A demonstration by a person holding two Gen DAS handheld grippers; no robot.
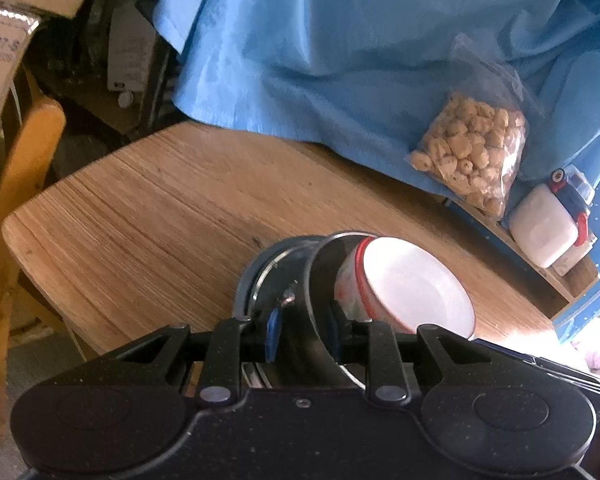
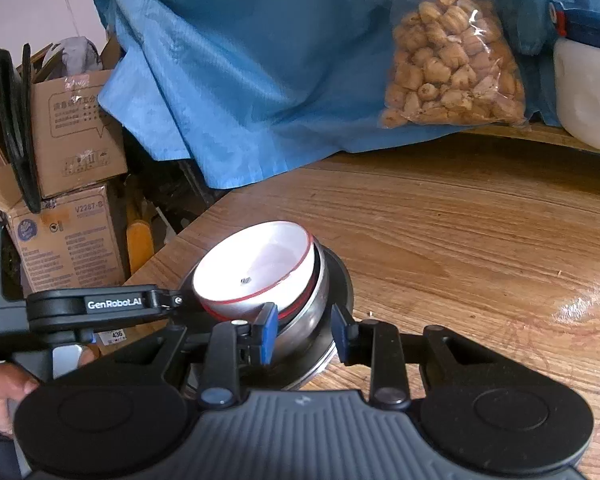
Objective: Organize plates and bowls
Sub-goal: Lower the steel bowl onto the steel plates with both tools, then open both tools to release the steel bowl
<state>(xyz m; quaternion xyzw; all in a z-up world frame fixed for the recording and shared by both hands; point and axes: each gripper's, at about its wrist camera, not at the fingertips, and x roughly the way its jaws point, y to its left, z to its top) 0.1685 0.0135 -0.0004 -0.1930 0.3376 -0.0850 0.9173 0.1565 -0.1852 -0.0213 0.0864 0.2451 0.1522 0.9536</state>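
A white bowl point(image 2: 260, 264) with a red rim lies tilted inside a steel bowl point(image 2: 304, 316), which stands on a dark plate point(image 2: 340, 276) on the wooden table. My right gripper point(image 2: 305, 334) straddles the steel bowl's near wall. Its left pad touches the bowls' rims, and a thin dark gap separates its right pad from the steel. My left gripper point(image 1: 304, 333) straddles the opposite wall of the steel bowl point(image 1: 314, 280). One pad is inside, beside the white bowl point(image 1: 412, 284), and the other stands clear outside over the plate point(image 1: 256, 276). The left gripper point(image 2: 176, 300) also shows in the right wrist view, at the bowls' left side.
A blue cloth point(image 2: 260, 80) hangs behind the table point(image 2: 460, 240). A bag of snacks point(image 2: 452, 64) leans on it, beside a white canister point(image 2: 584, 88). Cardboard boxes point(image 2: 72, 216) stand off the table's left edge. A yellow chair point(image 1: 24, 184) is also there.
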